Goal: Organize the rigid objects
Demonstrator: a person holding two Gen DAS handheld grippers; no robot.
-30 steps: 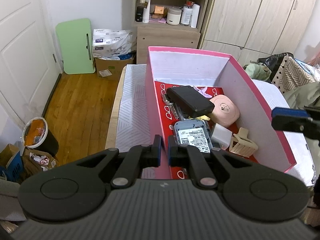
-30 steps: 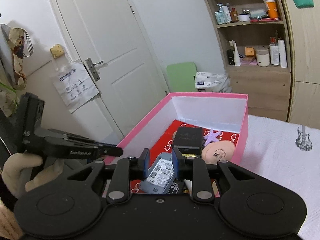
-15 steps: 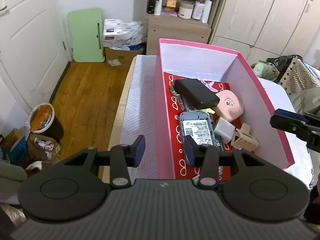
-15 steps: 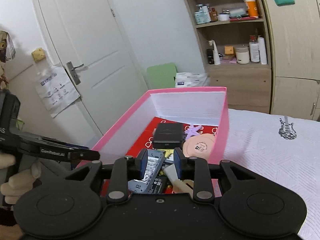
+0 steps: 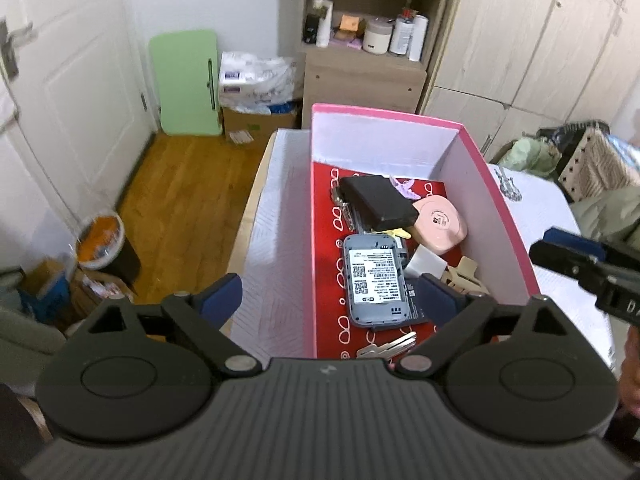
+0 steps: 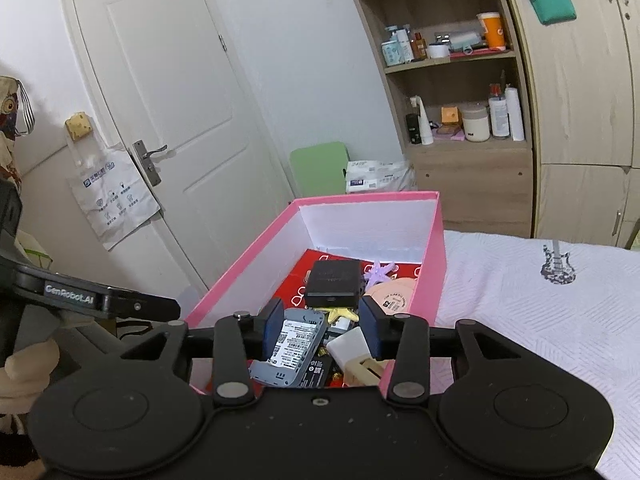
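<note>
Since a second ago the left gripper (image 5: 330, 294) has spread from nearly closed to wide apart, its pads now straddling the pink box (image 5: 504, 216) wall; the right gripper (image 6: 320, 330) has opened too and holds nothing; the grey device (image 5: 374, 280) lies flat, label up, on the red floor of the box, long axis running from the near end toward the far wall; beyond it sit a black case (image 5: 378, 202), a pink compact (image 5: 442, 224), a purple clip (image 5: 404, 186), a white block (image 5: 426, 264), a beige clip (image 5: 466, 274) and keys (image 5: 386, 346); from the right wrist view the device (image 6: 294, 346) lies just below the parted pads, untouched; the box rests on a white cloth (image 6: 540, 312)
</note>
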